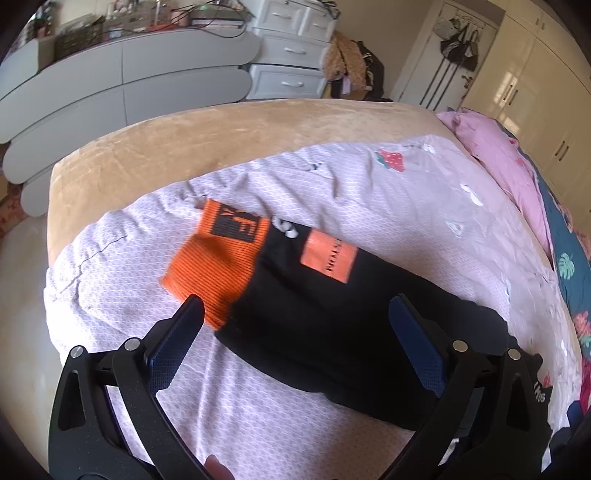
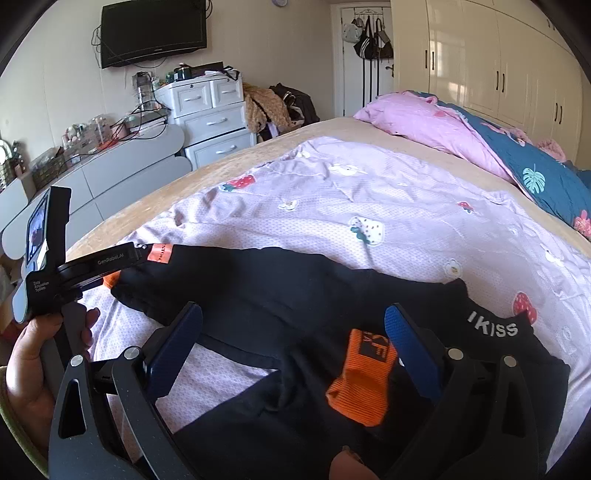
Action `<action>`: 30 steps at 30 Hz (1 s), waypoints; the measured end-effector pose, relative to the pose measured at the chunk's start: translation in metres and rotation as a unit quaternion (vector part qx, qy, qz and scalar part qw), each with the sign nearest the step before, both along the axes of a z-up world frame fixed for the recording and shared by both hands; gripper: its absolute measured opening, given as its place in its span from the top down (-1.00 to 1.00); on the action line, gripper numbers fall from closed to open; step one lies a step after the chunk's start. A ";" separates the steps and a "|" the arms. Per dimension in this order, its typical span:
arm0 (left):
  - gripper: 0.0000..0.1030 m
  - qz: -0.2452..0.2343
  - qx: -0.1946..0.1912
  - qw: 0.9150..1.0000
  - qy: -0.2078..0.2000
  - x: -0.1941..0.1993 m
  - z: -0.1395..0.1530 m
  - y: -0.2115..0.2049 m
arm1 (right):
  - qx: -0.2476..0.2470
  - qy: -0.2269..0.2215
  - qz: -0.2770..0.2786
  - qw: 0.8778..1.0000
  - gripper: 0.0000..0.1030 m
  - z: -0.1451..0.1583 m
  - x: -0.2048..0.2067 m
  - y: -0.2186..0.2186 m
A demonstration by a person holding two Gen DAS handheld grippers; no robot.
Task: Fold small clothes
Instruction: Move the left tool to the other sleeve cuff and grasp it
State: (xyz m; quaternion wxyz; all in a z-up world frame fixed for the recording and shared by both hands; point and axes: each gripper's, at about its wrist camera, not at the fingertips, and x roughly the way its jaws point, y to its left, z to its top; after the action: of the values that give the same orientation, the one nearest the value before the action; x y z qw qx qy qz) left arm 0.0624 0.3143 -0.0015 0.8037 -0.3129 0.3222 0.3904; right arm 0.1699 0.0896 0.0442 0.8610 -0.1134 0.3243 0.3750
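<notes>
A small pair of black pants (image 1: 332,332) with orange cuffs lies spread on the lilac quilt (image 1: 332,184). In the left wrist view one leg ends in an orange cuff (image 1: 218,254), with an orange label (image 1: 328,256) beside it. My left gripper (image 1: 295,317) is open above that leg, holding nothing. In the right wrist view the pants (image 2: 277,295) lie across the quilt (image 2: 369,184), with the other orange cuff (image 2: 364,376) folded in and white "IKISS" lettering (image 2: 493,325). My right gripper (image 2: 293,321) is open over the pants. The left gripper's body (image 2: 92,262) shows at the left.
A tan blanket (image 1: 221,133) covers the bed under the quilt. A pink and blue duvet (image 2: 461,129) is heaped at the far right. Grey cabinets (image 1: 110,81), white drawers (image 2: 210,110), a wall TV (image 2: 153,31) and wardrobes (image 2: 517,66) stand beyond the bed.
</notes>
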 end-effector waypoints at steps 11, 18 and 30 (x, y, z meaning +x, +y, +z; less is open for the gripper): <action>-0.82 0.033 -0.059 0.998 -0.004 -0.008 -0.029 0.030 | 0.001 0.010 0.029 1.000 -0.91 -0.008 -0.007 0.025; 0.25 0.039 -0.044 0.998 -0.030 -0.012 -0.024 0.039 | 0.005 0.027 0.014 1.000 -0.91 -0.019 -0.004 0.015; 0.82 -0.032 -0.014 0.992 -0.124 -0.009 0.013 0.020 | 0.039 0.046 -0.033 0.998 -0.91 -0.019 0.005 -0.031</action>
State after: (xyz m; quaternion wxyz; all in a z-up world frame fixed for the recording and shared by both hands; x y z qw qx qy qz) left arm 0.0535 0.3339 0.0115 0.8451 -0.3598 0.2354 0.3178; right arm 0.1753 0.0588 0.0252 0.8609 -0.0511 0.3522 0.3636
